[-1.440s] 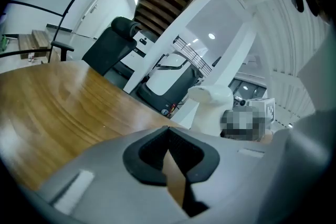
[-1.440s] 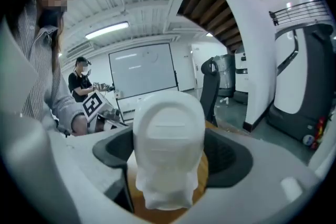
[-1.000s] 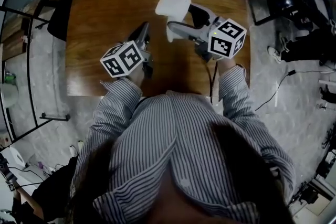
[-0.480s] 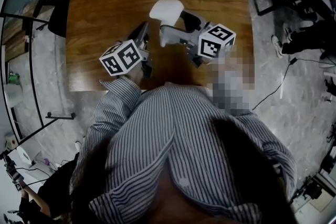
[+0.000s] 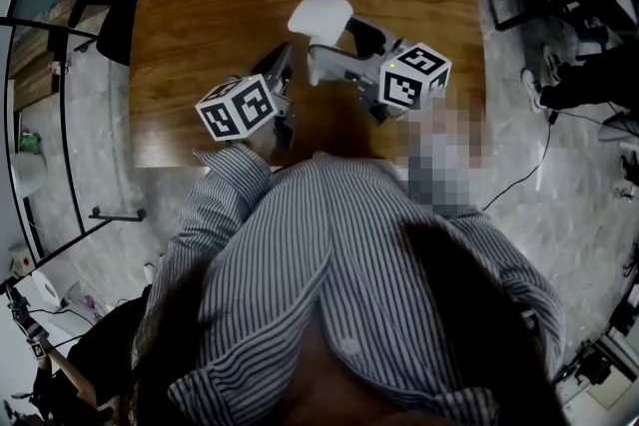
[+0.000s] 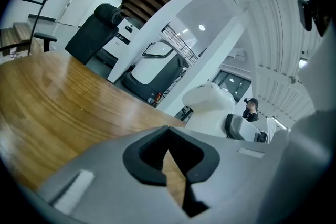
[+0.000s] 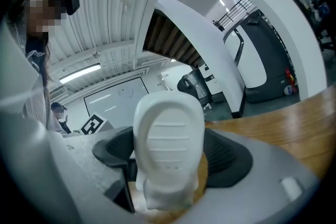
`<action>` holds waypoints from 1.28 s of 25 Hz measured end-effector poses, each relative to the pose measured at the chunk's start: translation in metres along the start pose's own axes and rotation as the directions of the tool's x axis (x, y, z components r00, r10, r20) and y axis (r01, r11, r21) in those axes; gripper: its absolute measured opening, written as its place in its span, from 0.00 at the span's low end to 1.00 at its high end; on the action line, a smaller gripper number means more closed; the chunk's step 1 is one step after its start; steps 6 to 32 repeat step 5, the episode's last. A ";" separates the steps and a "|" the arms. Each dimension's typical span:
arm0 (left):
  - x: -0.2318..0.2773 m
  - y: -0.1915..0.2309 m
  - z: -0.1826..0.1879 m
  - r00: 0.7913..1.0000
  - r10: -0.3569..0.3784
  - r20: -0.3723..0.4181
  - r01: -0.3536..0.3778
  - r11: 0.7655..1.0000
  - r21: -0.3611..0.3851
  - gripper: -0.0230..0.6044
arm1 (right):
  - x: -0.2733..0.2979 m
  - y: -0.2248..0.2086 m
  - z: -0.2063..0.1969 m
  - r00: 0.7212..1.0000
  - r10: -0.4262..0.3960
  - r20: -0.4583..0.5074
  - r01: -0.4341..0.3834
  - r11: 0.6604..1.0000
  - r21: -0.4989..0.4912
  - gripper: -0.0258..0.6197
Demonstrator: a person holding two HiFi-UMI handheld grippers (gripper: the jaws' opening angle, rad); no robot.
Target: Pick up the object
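The object is a white plastic piece (image 5: pixel 319 15) with a rounded, ribbed head and a narrower stem. In the head view it is over the far middle of the wooden table (image 5: pixel 200 5). My right gripper (image 5: pixel 334 63) is shut on its stem, and the head stands up between the dark pads in the right gripper view, white piece (image 7: pixel 168 147), right gripper (image 7: pixel 168 178). I cannot tell whether it touches the wood. My left gripper (image 5: pixel 283 67) lies just left of it, shut and empty (image 6: pixel 169 139). The white piece (image 6: pixel 210 110) shows beyond the left jaws.
The table's near edge (image 5: pixel 300 160) runs just under both hands. A dark chair (image 5: pixel 120 15) stands at the table's left side. Cables and dark gear (image 5: pixel 559 65) lie on the floor to the right. A person (image 6: pixel 251 107) stands far off in the room.
My right gripper has carried the white piece a little left and nearer to me, then held almost still. The left gripper has barely moved.
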State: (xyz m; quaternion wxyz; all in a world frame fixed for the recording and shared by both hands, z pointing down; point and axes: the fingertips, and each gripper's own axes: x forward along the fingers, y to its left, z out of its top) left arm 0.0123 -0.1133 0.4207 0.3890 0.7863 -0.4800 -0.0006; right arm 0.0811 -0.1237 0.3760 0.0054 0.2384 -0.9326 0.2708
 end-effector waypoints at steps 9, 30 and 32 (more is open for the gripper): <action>0.001 0.000 -0.003 1.000 0.005 -0.003 -0.004 1.000 0.014 0.04 | 0.000 0.003 -0.005 1.000 0.013 -0.006 -0.013 1.000 -0.015 0.68; 0.001 0.000 -0.003 1.000 0.005 -0.003 -0.004 1.000 0.014 0.04 | 0.000 0.003 -0.005 1.000 0.013 -0.006 -0.013 1.000 -0.015 0.68; 0.001 0.000 -0.003 1.000 0.005 -0.003 -0.004 1.000 0.014 0.04 | 0.000 0.003 -0.005 1.000 0.013 -0.006 -0.013 1.000 -0.015 0.68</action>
